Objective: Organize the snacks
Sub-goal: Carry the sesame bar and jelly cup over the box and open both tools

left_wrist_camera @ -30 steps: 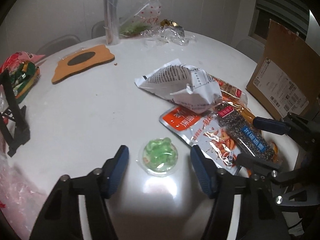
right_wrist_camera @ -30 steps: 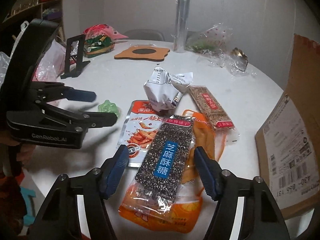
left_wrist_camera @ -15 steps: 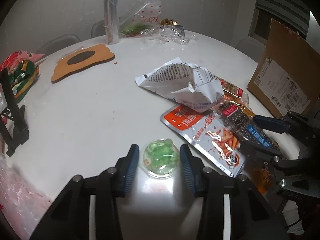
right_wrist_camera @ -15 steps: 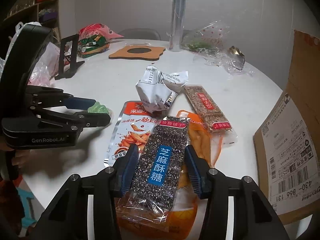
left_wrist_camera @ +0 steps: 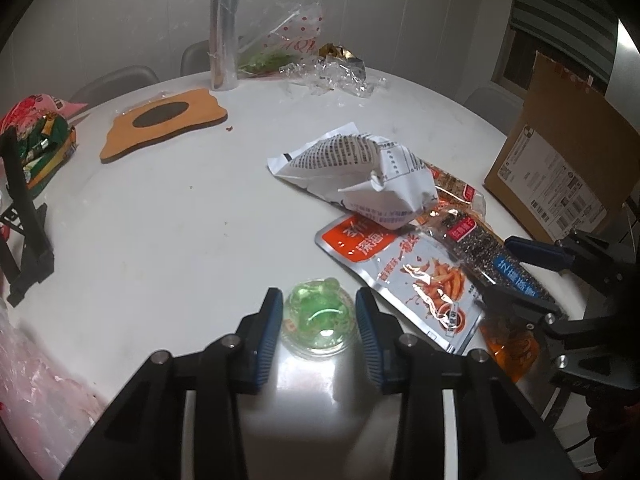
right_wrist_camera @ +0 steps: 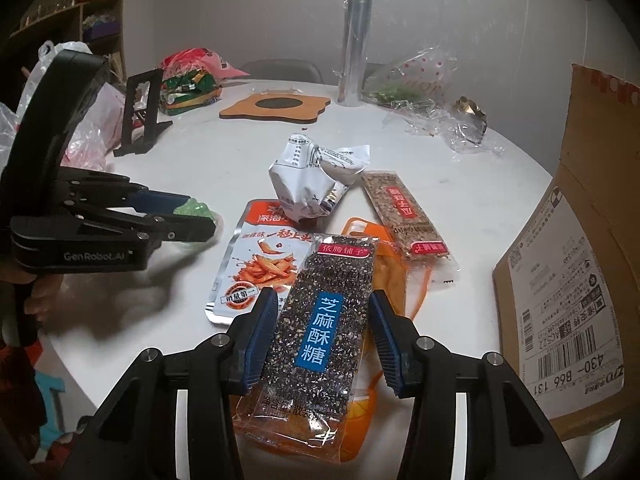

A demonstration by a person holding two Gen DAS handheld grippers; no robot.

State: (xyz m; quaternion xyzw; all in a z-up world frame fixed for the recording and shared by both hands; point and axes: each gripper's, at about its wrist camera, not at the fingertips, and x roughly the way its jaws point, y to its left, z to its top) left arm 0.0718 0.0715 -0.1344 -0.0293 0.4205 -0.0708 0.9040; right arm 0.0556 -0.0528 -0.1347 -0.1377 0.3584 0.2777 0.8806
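Both tongs are closing in, nothing lifted yet.

Left gripper (left_wrist_camera: 318,322): the blue pads sit tight on either side of the green jelly cup (left_wrist_camera: 318,320), which sits on the white table (left_wrist_camera: 160,220). It looks clenched on the cup, though I can't tell if the pads are biting or just touching.

Right gripper (right_wrist_camera: 323,334): the pads flank the black sesame brittle pack (right_wrist_camera: 326,320). There's a slim gap on the right pad side, so I read it as released. The pack lies on top of an orange packet (right_wrist_camera: 394,280).

Progress: early, by my read. Snacks are all loose ahead of the tongs: the spicy strips pouch (right_wrist_camera: 260,268) between the two grippers, the crumpled white bag (right_wrist_camera: 308,184) further out, and the brown sesame bar (right_wrist_camera: 404,216) ahead-right of the right tongs. The cardboard box (right_wrist_camera: 568,280) to the right looks like the destination, but that's a guess.

Clearance: the table rim runs just under both tongs, so the cup and pack are close to the edge. There's open table ahead-left of the left tongs. The box wall crowds the right side. The grippers are near each other, so watch for crossing paths.
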